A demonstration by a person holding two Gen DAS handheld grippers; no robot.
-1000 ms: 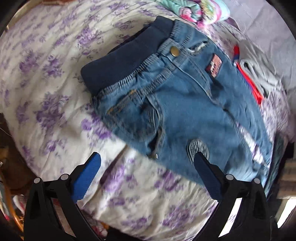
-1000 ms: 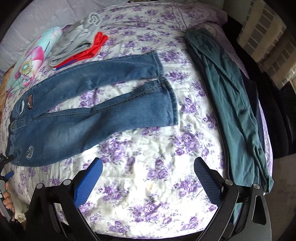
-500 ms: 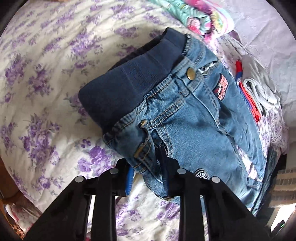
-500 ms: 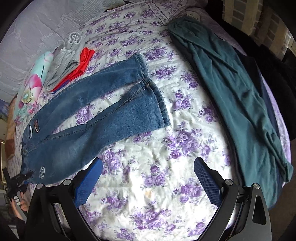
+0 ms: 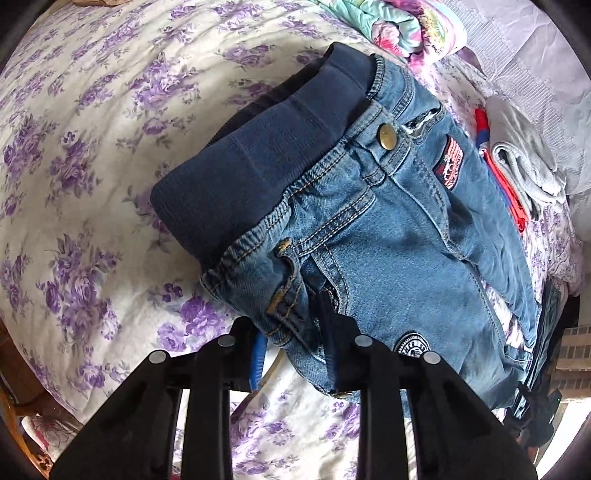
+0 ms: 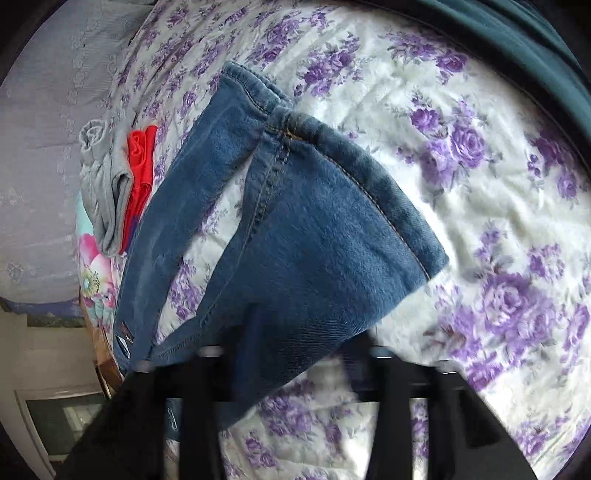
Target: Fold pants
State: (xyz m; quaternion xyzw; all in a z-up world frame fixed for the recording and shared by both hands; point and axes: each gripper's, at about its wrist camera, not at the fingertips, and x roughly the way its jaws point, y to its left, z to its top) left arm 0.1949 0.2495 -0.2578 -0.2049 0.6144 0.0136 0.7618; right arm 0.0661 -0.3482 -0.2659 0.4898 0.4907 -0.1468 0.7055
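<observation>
Small blue jeans [image 5: 388, 236] with a dark knit waistband lie on a purple-flowered bedspread [image 5: 74, 155]. In the left wrist view my left gripper [image 5: 295, 354] is shut on the near waist corner by the pocket. In the right wrist view my right gripper [image 6: 291, 365] is low over the near leg of the jeans [image 6: 314, 258], close to its hem. Its jaws stand narrow with denim between them. The frame is blurred, so whether they hold the cloth is unclear.
Folded grey and red clothes [image 5: 517, 158] and a floral bundle [image 5: 406, 26] lie past the waistband. They also show in the right wrist view [image 6: 118, 184]. Dark teal trousers [image 6: 517, 33] lie along the far right of the bed.
My left gripper closed on the waist corner and stays there. My right gripper dropped from high above the bed down onto the near leg's hem and its jaws narrowed.
</observation>
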